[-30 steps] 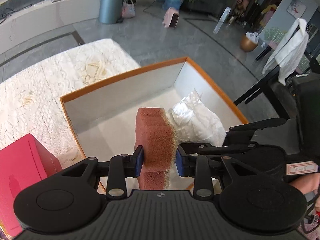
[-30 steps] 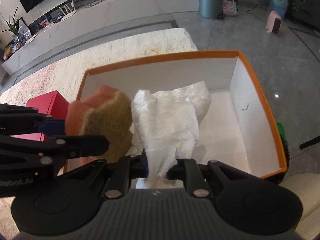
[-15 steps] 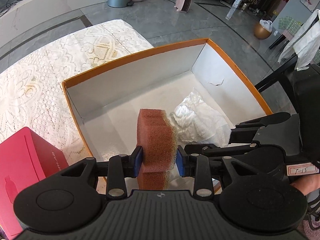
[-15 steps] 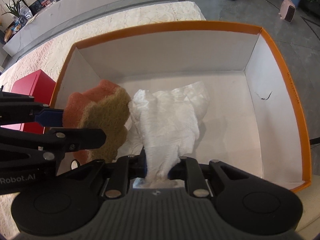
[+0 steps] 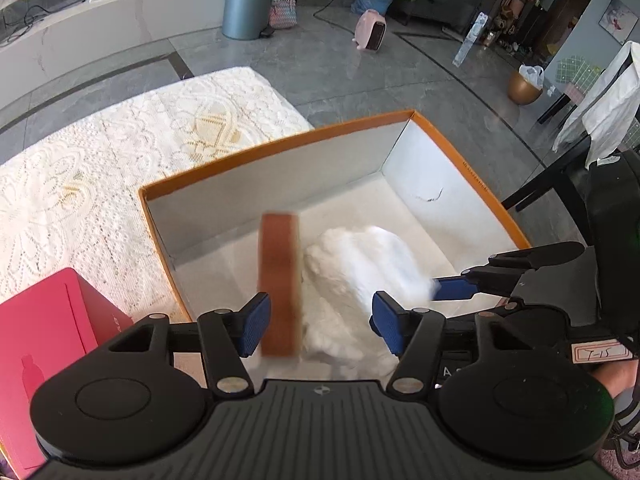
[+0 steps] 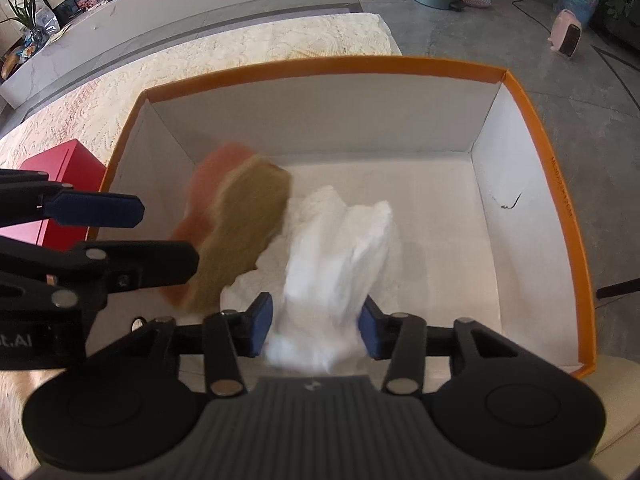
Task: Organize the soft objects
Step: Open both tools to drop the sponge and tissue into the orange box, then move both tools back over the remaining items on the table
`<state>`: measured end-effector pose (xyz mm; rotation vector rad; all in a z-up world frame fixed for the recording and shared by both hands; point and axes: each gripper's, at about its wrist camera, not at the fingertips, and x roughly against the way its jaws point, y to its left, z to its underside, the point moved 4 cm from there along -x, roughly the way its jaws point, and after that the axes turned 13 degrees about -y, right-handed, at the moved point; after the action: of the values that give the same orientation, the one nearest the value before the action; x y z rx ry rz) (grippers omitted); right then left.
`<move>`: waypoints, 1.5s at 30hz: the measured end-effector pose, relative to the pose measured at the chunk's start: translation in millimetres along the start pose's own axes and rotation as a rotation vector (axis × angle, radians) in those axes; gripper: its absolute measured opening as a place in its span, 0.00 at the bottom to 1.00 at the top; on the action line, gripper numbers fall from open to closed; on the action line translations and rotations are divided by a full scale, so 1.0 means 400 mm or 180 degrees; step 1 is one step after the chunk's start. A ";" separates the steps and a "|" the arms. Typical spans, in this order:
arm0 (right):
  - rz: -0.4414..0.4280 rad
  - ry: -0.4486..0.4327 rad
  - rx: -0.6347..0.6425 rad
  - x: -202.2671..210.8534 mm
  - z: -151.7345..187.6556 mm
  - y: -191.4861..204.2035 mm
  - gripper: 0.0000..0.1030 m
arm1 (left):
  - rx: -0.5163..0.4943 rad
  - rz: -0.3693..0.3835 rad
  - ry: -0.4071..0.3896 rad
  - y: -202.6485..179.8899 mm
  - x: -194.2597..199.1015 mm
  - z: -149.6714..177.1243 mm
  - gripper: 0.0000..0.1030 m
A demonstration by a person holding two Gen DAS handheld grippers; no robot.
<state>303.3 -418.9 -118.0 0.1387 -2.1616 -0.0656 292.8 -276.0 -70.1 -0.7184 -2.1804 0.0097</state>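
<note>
Left wrist view: left tongs [image 5: 316, 326] stand over the orange-rimmed, white-walled cardboard box [image 5: 280, 148], jaws opening; the pink-and-tan scalloped scouring sponge [image 5: 280, 284] hangs blurred between them, its right face clear of the pad, its left face at the edge of the other pad.
Right wrist view: right tongs [image 6: 314, 330] are opening too; the crumpled white soft cloth [image 6: 340, 252] streaks downward between the jaws, which no longer pinch it.
Change: a second ago both tongs were clamped on these two things; now both let go together, above the near part of the box.
Meaning: likely the drop step, so both soft things should end up inside the box, sponge left, cloth right.
Sponge: spongy pink body with a coarse tan scrub face and wavy outline.
Cloth: limp, wrinkled, shapeless, partly lying on the box floor already.
Box: stiff, smooth white inside, with a small dark scuff on the right wall.
Nearby: a red rectangular carton [image 5: 48, 332] sits left of the box on the cream lace-covered surface [image 5: 100, 152].
</note>
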 end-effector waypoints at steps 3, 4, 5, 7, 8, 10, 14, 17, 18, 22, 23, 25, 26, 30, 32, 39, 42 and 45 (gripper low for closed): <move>0.0022 -0.0047 0.0022 0.024 -0.012 0.001 0.51 | 0.0016 0.0020 -0.0096 -0.005 0.022 -0.011 0.67; 0.0024 -0.0068 0.0027 0.035 -0.014 0.001 0.52 | 0.0025 0.0036 -0.0133 -0.009 0.032 -0.015 0.67; 0.0031 -0.0090 0.0030 0.046 -0.017 0.000 0.53 | 0.0031 0.0051 -0.0174 -0.011 0.042 -0.019 0.67; 0.0052 -0.0134 0.0036 0.069 -0.023 0.000 0.55 | 0.0030 0.0075 -0.0265 -0.019 0.065 -0.028 0.67; 0.0060 -0.0162 0.0041 0.081 -0.027 0.001 0.57 | 0.0023 0.0083 -0.0306 -0.024 0.077 -0.032 0.67; 0.0078 -0.0213 0.0053 0.107 -0.032 0.003 0.59 | -0.0001 0.0082 -0.0380 -0.030 0.101 -0.039 0.67; 0.0123 -0.0300 0.0093 0.151 -0.037 0.021 0.62 | -0.0029 0.0099 -0.0502 -0.043 0.146 -0.047 0.67; 0.0139 -0.0375 0.0130 0.186 -0.040 0.040 0.66 | -0.0034 0.0107 -0.0597 -0.042 0.177 -0.050 0.67; 0.0143 -0.0405 0.0150 0.201 -0.040 0.048 0.66 | -0.0039 0.0102 -0.0629 -0.043 0.189 -0.051 0.67; 0.0118 -0.0522 0.0205 0.249 -0.033 0.087 0.66 | -0.0075 0.0075 -0.0763 -0.042 0.233 -0.049 0.67; 0.0105 -0.0555 0.0219 0.261 -0.031 0.098 0.66 | -0.0090 0.0059 -0.0805 -0.039 0.247 -0.047 0.67; 0.0090 -0.0639 0.0241 0.285 -0.025 0.127 0.66 | -0.0114 0.0023 -0.0894 -0.032 0.273 -0.042 0.67; 0.0074 -0.0677 0.0256 0.295 -0.022 0.141 0.66 | -0.0128 0.0002 -0.0934 -0.027 0.287 -0.038 0.67; -0.0020 -0.0846 0.0301 0.337 -0.008 0.206 0.66 | -0.0224 -0.0113 -0.1088 -0.009 0.343 -0.019 0.67; -0.0090 -0.0925 0.0296 0.354 0.001 0.242 0.66 | -0.0249 -0.0169 -0.1147 0.004 0.368 -0.009 0.67; -0.0295 -0.1086 0.0293 0.366 0.031 0.372 0.66 | -0.0199 -0.0354 -0.1311 0.079 0.455 0.044 0.67; -0.0378 -0.1113 0.0305 0.355 0.047 0.430 0.66 | -0.0170 -0.0494 -0.1370 0.122 0.487 0.081 0.67; -0.0474 -0.1138 0.0346 0.340 0.066 0.497 0.66 | -0.0079 -0.0613 -0.1362 0.176 0.508 0.119 0.67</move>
<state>191.2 -238.9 -0.9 0.3752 -2.5092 -0.0617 192.0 -105.3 25.4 -0.5529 -2.6563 0.0400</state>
